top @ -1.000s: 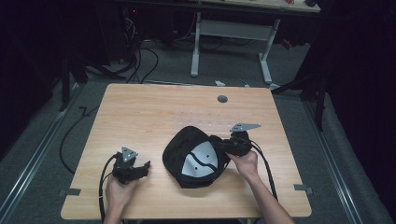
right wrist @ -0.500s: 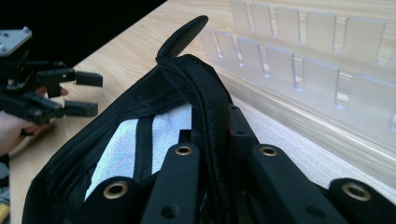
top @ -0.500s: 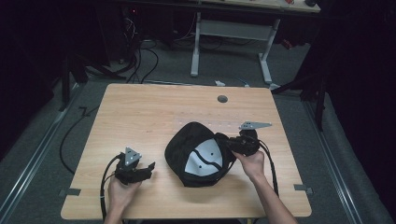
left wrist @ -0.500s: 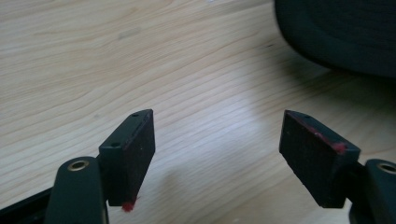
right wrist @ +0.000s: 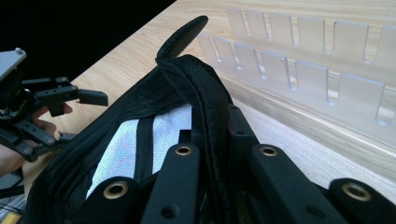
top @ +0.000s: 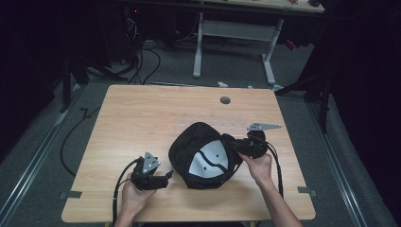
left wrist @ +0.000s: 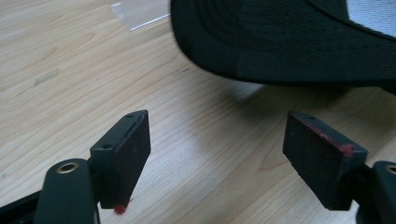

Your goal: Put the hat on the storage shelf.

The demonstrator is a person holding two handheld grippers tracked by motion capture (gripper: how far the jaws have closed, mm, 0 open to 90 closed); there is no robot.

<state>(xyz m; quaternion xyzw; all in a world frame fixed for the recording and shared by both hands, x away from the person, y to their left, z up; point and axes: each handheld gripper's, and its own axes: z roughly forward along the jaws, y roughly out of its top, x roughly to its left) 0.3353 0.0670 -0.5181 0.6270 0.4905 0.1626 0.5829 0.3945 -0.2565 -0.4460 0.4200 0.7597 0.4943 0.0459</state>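
- The left gripper point(top: 166, 175) is showing a black body with a grey three-cornered plate on top and a black cable looping from its rear.
- Its two black jaws are ending in flat rectangular pads point(left wrist: 125, 156), each bearing small screw holes and scuffed red marks; a brass-ringed hole is sitting in the arm behind.
- The right gripper point(top: 232, 144) is wearing the same black finish, grey plate and black cable, with brass-ringed holes along its linkage.
- Both forearms are showing bare, no sleeves.
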